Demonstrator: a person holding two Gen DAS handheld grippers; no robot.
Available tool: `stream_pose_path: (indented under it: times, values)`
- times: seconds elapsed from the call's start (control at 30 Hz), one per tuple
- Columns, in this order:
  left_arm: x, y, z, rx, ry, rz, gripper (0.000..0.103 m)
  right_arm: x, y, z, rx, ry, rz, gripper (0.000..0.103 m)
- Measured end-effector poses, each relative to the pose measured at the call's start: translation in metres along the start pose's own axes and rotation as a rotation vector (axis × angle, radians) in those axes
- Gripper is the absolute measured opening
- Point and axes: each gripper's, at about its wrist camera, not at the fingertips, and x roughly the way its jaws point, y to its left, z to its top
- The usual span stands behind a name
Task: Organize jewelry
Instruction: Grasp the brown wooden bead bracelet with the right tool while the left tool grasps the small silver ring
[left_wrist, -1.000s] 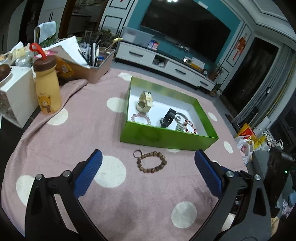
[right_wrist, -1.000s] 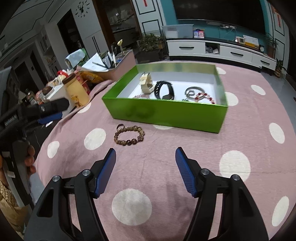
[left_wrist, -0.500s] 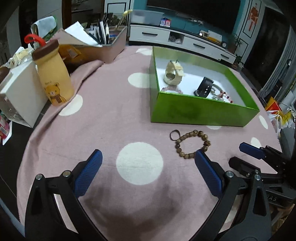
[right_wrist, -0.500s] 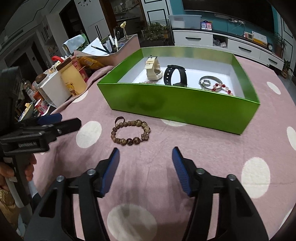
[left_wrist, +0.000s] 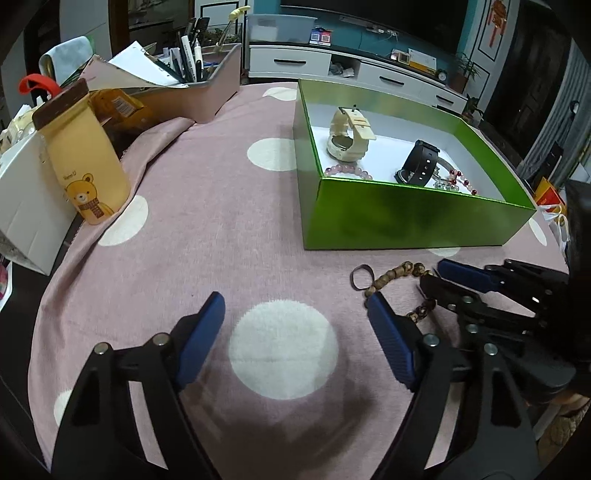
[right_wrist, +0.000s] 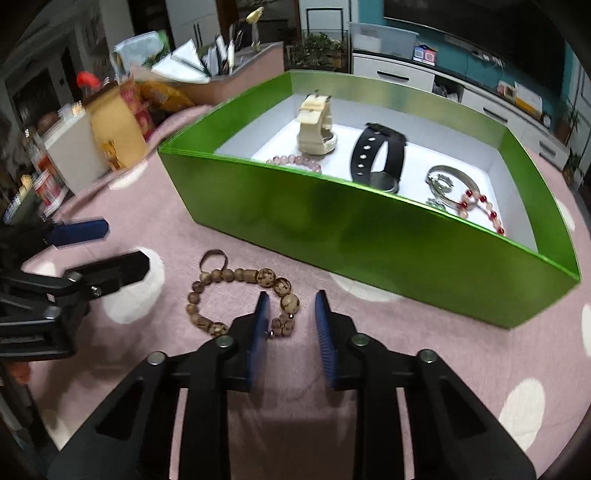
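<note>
A brown wooden bead bracelet (right_wrist: 236, 295) lies on the pink dotted cloth in front of the green box (right_wrist: 369, 236); it also shows in the left wrist view (left_wrist: 391, 277). My right gripper (right_wrist: 291, 314) is low over its right end, jaws partly closed with beads between them, not clamped. My left gripper (left_wrist: 295, 325) is open and empty to the left of the bracelet. The box (left_wrist: 406, 221) holds a cream watch (right_wrist: 316, 125), a black watch (right_wrist: 380, 155), a pink bead bracelet (right_wrist: 295, 162), a silver bangle (right_wrist: 447, 181) and a red bead bracelet (right_wrist: 480, 206).
A yellow bear bottle (left_wrist: 85, 158) and a white carton (left_wrist: 26, 206) stand at the left. A pink organiser with pens and papers (left_wrist: 192, 92) sits at the back left. The cloth's edge drops off at the left and right.
My right gripper has moved down and forward over the wooden bracelet and its jaws have narrowed around the right end. My left gripper has shifted a little left.
</note>
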Motion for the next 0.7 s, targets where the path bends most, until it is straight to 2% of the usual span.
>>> stream_pose_path:
  times: [0.07,0.1,0.27,0.33,0.5,0.57,0.7]
  values:
    - [0.002,-0.001,0.000,0.009,0.002,-0.004,0.080,0.001,0.007,0.000,-0.045,-0.011,-0.024,0.012]
    - [0.004,-0.003,0.000,0.015,0.005,-0.005,0.079,0.001,0.009,0.001,-0.057,-0.014,-0.037,0.011]
    - [0.012,-0.015,0.001,0.047,0.027,-0.015,0.071,-0.014,0.004,-0.004,-0.058,-0.060,-0.045,0.011]
    - [0.016,-0.022,0.003,0.068,0.038,-0.017,0.066,-0.030,-0.004,-0.007,-0.031,-0.095,-0.044,0.011]
    - [0.028,-0.037,0.006,0.095,0.061,-0.031,0.062,-0.066,-0.033,-0.019,0.058,-0.166,-0.043,0.011]
    - [0.034,-0.042,0.006,0.101,0.074,-0.032,0.055,-0.076,-0.043,-0.025,0.094,-0.183,-0.038,0.011]
    - [0.039,-0.049,0.009,0.120,0.068,-0.014,0.049,-0.088,-0.054,-0.032,0.128,-0.204,-0.033,0.011]
